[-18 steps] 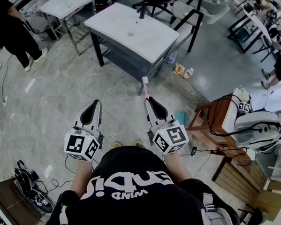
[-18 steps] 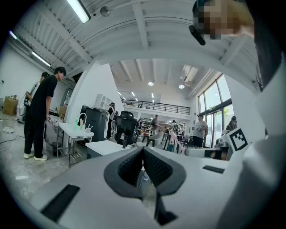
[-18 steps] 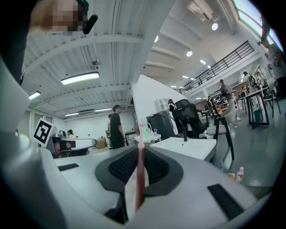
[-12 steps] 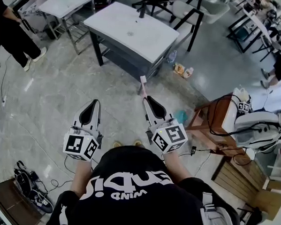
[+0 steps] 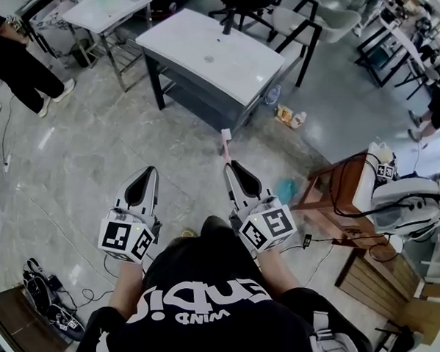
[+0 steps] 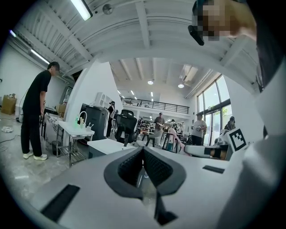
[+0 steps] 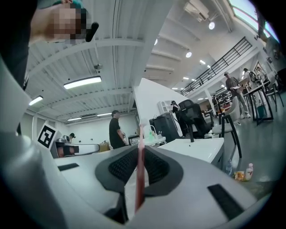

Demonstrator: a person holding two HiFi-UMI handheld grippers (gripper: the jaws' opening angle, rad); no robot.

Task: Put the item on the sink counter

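Note:
The white sink counter (image 5: 212,53) on dark legs stands ahead on the grey floor, some way beyond both grippers. My right gripper (image 5: 230,165) is shut on a thin pink stick-like item (image 5: 225,141) with a pale tip, which pokes out past the jaws toward the counter. In the right gripper view the item (image 7: 140,165) runs up between the closed pads, and the counter (image 7: 196,150) lies to the right. My left gripper (image 5: 148,171) is held level beside it, jaws together with nothing in them. In the left gripper view the pads meet (image 6: 143,154) and the counter (image 6: 105,145) shows behind.
A small white table (image 5: 104,7) with bottles stands at the far left, with a person in black (image 5: 21,47) beside it. Chairs (image 5: 287,20) stand behind the counter and bottles (image 5: 288,115) lie on the floor by its right end. A wooden table (image 5: 337,189) with cables is at the right.
Both grippers sit a little lower in the head view and the counter has shifted slightly right. The right gripper still holds the pink item; the left stays shut.

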